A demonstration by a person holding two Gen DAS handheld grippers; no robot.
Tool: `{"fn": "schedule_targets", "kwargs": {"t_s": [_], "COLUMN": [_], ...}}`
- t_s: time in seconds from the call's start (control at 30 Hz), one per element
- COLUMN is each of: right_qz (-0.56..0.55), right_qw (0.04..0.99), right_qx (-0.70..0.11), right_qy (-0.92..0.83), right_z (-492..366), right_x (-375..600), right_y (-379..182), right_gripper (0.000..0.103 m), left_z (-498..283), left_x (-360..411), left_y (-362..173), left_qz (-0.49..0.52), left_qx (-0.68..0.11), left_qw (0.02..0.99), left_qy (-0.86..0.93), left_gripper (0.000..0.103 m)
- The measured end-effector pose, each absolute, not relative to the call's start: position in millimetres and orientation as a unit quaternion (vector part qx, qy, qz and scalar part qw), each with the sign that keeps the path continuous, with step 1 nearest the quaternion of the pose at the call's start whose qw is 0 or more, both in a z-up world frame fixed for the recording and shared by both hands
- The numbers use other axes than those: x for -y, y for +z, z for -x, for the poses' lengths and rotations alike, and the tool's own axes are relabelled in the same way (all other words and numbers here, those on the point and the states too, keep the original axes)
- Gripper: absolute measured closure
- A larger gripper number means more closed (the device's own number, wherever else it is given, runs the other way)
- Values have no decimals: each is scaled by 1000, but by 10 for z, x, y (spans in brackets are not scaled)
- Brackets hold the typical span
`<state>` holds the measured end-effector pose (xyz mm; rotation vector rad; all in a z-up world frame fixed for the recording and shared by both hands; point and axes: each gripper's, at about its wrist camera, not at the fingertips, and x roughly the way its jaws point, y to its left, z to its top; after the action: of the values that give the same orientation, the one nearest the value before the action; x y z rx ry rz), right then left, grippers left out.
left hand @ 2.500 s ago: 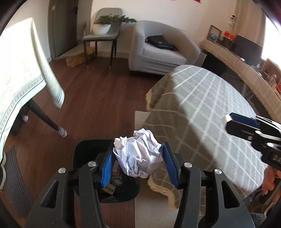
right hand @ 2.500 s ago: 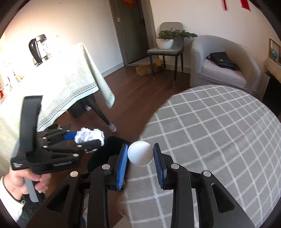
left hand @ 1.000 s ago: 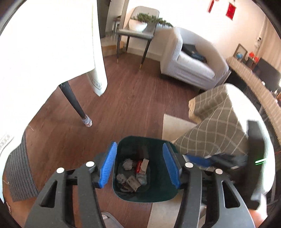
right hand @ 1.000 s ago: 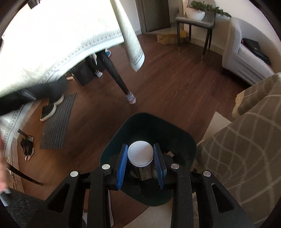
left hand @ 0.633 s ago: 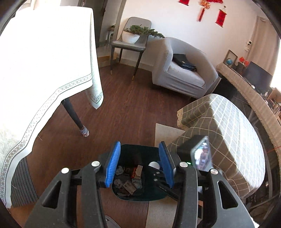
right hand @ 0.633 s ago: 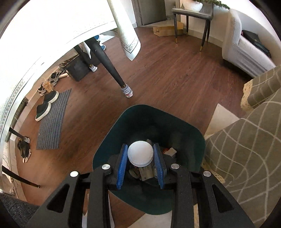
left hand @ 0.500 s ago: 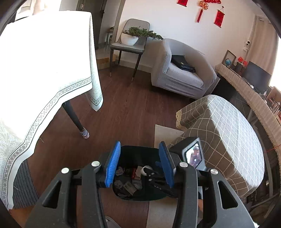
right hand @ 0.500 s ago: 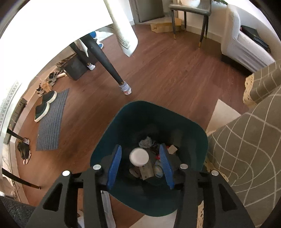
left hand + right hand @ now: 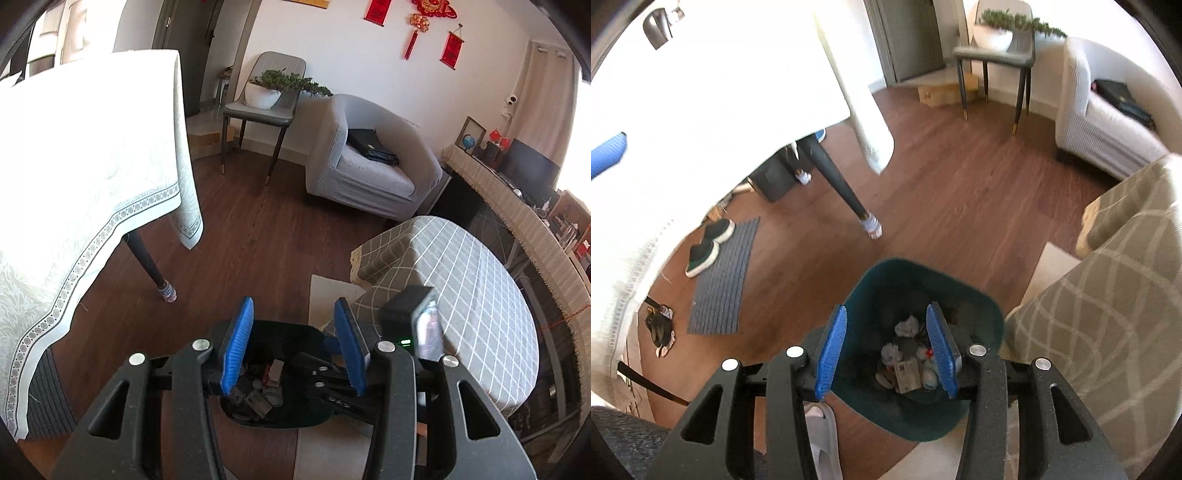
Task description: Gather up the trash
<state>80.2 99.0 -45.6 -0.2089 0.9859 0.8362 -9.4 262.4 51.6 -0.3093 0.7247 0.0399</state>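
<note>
A: Left side first. Left gripper [image 9: 293, 343], jaws spread, nothing between the blue pads. It hangs above the dark green bin [image 9: 275, 417], which stands on the wood floor [image 9: 255, 240].

B: And the trash?

A: In the bin bottom: crumpled paper wads [image 9: 908, 326], a small printed card [image 9: 908, 373], scraps I can't identify. Left view shows the same heap [image 9: 262, 391], dim and partly hidden by the other tool's body.

B: Handling, if any had to come back out?

A: My judgement: all light. The wads are soft and would compress; pinch across the bulk of the ball, not a loose edge that could tear. The card looks stiffer and lies flat, so take it by an edge. Nothing looks fragile or slippery.

B: Moving right?

A: Right gripper [image 9: 886, 349], jaws also parted and empty, aimed straight down into the bin. From it, the white-clothed desk [image 9: 720, 92] spreads toward 10 o'clock, its dark leg [image 9: 838, 181] at about 11.

B: Further right?

A: Plaid-covered desk [image 9: 476, 291] at 2 o'clock from the left gripper, just beside the bin. No trash visible on the part of its cloth that shows. Pale mat [image 9: 1051, 269] on the floor under its edge. Armchair [image 9: 373, 162] well apart at 1 o'clock.
</note>
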Motion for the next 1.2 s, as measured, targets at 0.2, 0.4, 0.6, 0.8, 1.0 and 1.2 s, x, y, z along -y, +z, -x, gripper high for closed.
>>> {"fn": "schedule_targets", "kwargs": {"t_s": [0.2, 0.4, 0.6, 0.8, 1.0, 1.2], "right_qz": [80, 62, 51, 54, 48, 39], "right_qw": [817, 843, 861, 875, 885, 894], "right_qx": [-422, -390, -377, -371, -371, -368], "right_qy": [386, 366, 337, 306, 278, 252], "right_z": [-797, -777, -765, -729, -753, -721], "right_x": [-566, -46, 480, 922, 1333, 1708], "right_y": [15, 375, 527, 560, 553, 590], "right_gripper": [57, 57, 57, 57, 57, 57], "left_z": [64, -2, -89, -187, -253, -318], "left_x": [-2428, -2150, -1803, -1352, -1039, -707], "left_y": [598, 624, 571, 569, 514, 489], "left_qz": [136, 109, 91, 68, 55, 44], "left_qx": [-347, -349, -357, -354, -358, -358], "left_qw": [928, 931, 930, 933, 931, 932], "left_qy": [17, 13, -2, -26, -39, -43], "left_gripper": [55, 55, 53, 47, 45, 34]}}
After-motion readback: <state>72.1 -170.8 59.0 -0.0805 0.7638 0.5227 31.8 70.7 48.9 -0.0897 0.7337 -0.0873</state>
